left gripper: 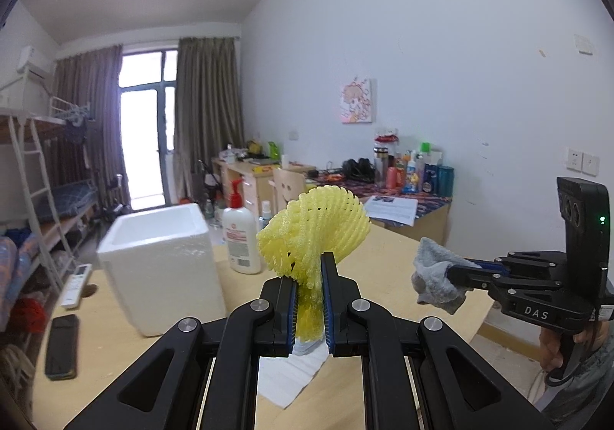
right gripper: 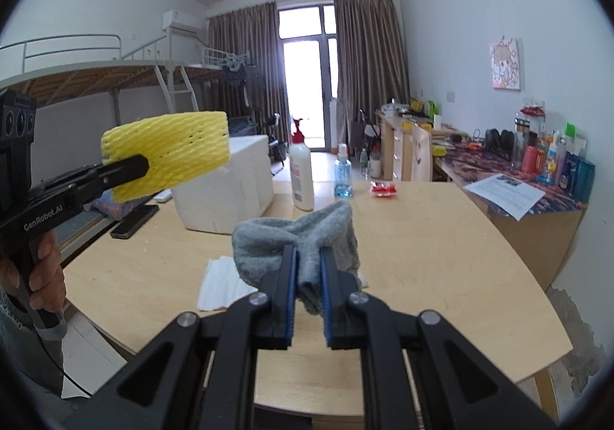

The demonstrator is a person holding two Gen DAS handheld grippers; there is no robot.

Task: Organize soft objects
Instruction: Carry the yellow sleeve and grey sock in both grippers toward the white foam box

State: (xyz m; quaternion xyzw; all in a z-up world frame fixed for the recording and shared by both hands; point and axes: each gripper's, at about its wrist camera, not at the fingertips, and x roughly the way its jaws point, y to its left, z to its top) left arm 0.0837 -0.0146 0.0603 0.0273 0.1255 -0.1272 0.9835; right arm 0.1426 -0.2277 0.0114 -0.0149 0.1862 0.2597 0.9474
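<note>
Left gripper [left gripper: 311, 276] clamped nearly shut on yellow foam net [left gripper: 314, 226], pinched by its lower stalk between the blue pads [left gripper: 292, 311], the rest fanning out above the fingertips. Held up off the table [left gripper: 387, 249], clear of everything beneath. From the right wrist camera, same net [right gripper: 169, 153] seen side-on as a flat yellow slab sticking out past the black fingers, in front of the white foam box [right gripper: 226, 195].

Right gripper [right gripper: 309, 276] closed tight on grey sock [right gripper: 303, 238], a fold of it squeezed between the blue pads [right gripper: 292, 291], the bulk bunched up over and beyond the tips, a corner hanging below. Also lifted above the table [right gripper: 441, 257]. From the left wrist camera, sock [left gripper: 435, 276] visible drooping from the tips of the right gripper [left gripper: 456, 272], off to the right of the net and well apart from it.

White tissue [right gripper: 222, 284] lying flat on the tabletop under both grippers. Foam box [left gripper: 161, 265] standing open-topped toward the left, lotion bottle [left gripper: 241, 234] just beside it, clear blue bottle [right gripper: 342, 172] farther back, small red packet [right gripper: 383, 189] near the far edge. Black phone [left gripper: 61, 345] and white remote [left gripper: 76, 284] at the left edge of the table. Cluttered desk [left gripper: 414, 199] along the wall behind, curtains [left gripper: 207, 111] and a glass door at the far end, bunk bed [right gripper: 76, 73] on the left.
</note>
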